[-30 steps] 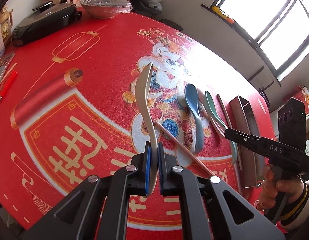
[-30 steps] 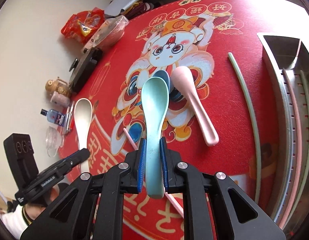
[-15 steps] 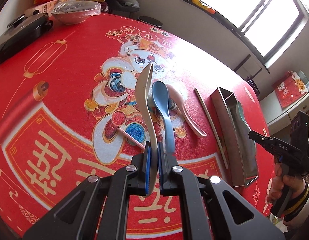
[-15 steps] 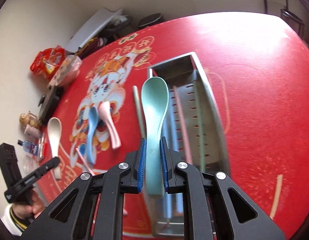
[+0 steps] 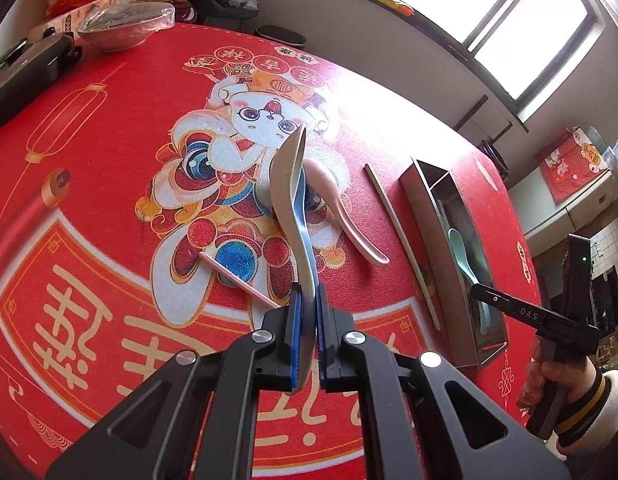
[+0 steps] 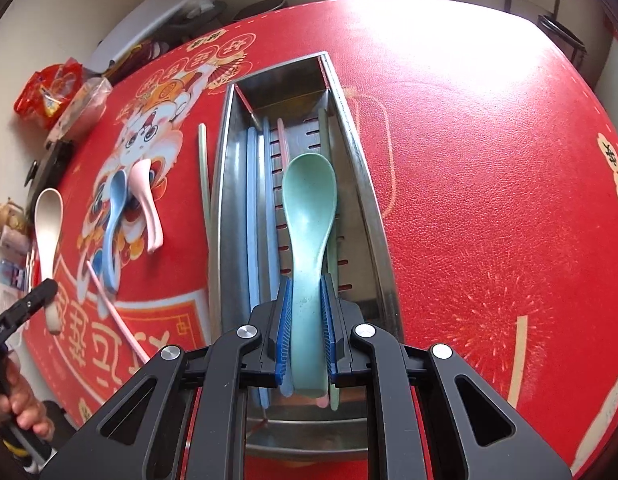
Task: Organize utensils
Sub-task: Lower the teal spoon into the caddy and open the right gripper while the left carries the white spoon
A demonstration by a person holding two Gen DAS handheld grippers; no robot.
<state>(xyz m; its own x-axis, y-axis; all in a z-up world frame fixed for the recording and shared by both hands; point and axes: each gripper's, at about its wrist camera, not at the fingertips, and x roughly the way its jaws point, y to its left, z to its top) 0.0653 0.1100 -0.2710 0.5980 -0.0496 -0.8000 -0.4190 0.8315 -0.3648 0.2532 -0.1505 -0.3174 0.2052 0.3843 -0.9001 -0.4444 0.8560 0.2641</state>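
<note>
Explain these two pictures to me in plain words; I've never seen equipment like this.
No robot here: a person holds a pistol-grip tool in each hand, each with a camera looking along its jaws. In the left tool's picture, the left gripper is shut on a white spoon. In the right tool's picture, the right gripper is shut on a green spoon above a metal tray holding chopsticks. On the red tablecloth lie a blue spoon, a pink spoon and loose chopsticks.

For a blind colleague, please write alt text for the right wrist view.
The right tool grips a green spoon by its handle above a long metal tray that holds chopsticks. The tray stands on a red tablecloth; a blue spoon and a pink spoon lie beside it.
</note>
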